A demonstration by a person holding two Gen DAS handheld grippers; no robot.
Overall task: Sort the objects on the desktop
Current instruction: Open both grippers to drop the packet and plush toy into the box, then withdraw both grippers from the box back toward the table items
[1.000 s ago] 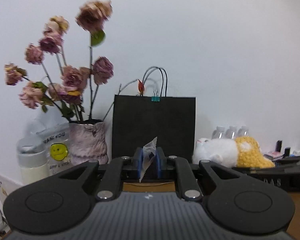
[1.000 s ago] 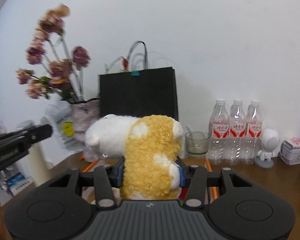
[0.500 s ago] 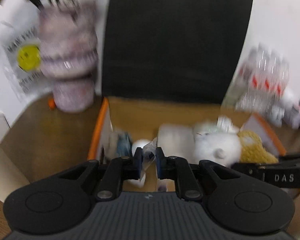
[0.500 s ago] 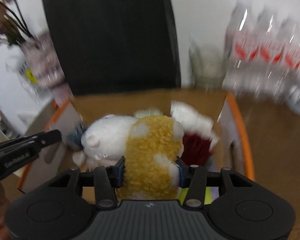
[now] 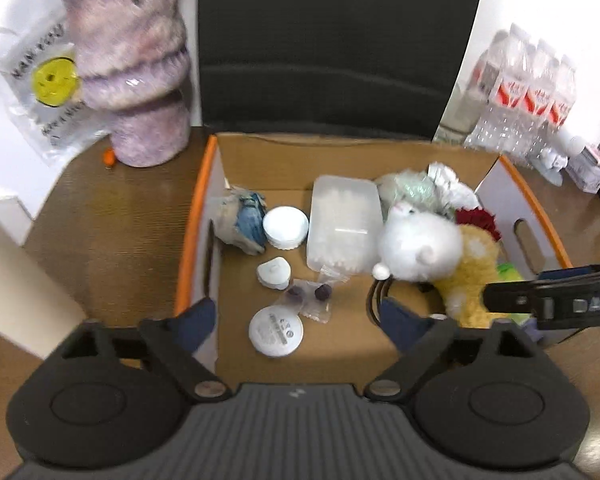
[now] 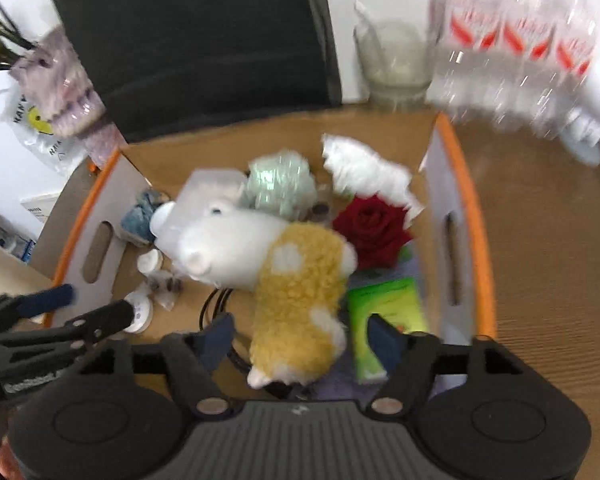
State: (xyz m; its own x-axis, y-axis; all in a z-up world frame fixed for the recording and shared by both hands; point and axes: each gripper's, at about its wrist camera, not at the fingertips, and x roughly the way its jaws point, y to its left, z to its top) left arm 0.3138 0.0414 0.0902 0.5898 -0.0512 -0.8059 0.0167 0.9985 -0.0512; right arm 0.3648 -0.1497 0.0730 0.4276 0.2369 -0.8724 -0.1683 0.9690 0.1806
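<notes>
An open cardboard box (image 5: 192, 232) with an orange rim (image 6: 476, 220) lies below both grippers. My left gripper (image 5: 298, 320) points down into it, its jaws opening wide and nothing between them. A small clear packet (image 5: 312, 294) with dark bits lies on the box floor just ahead of its fingertips. In the right wrist view my right gripper (image 6: 300, 340) is opening too. The white and yellow plush toy (image 6: 296, 280) lies between its fingers with a gap on each side, resting in the box. The plush (image 5: 428, 248) also shows in the left wrist view.
The box holds a clear plastic container (image 5: 344, 220), white round lids (image 5: 286, 226), a red rose (image 6: 370, 226) and a green packet (image 6: 384, 308). Behind it stand a black paper bag (image 5: 332, 40), a purple vase (image 5: 136, 80), water bottles (image 5: 528, 92) and a glass (image 6: 396, 56).
Both grippers tipped from level down over the box. The left let go of the clear packet and the right let go of the plush; both jaws now stand apart.
</notes>
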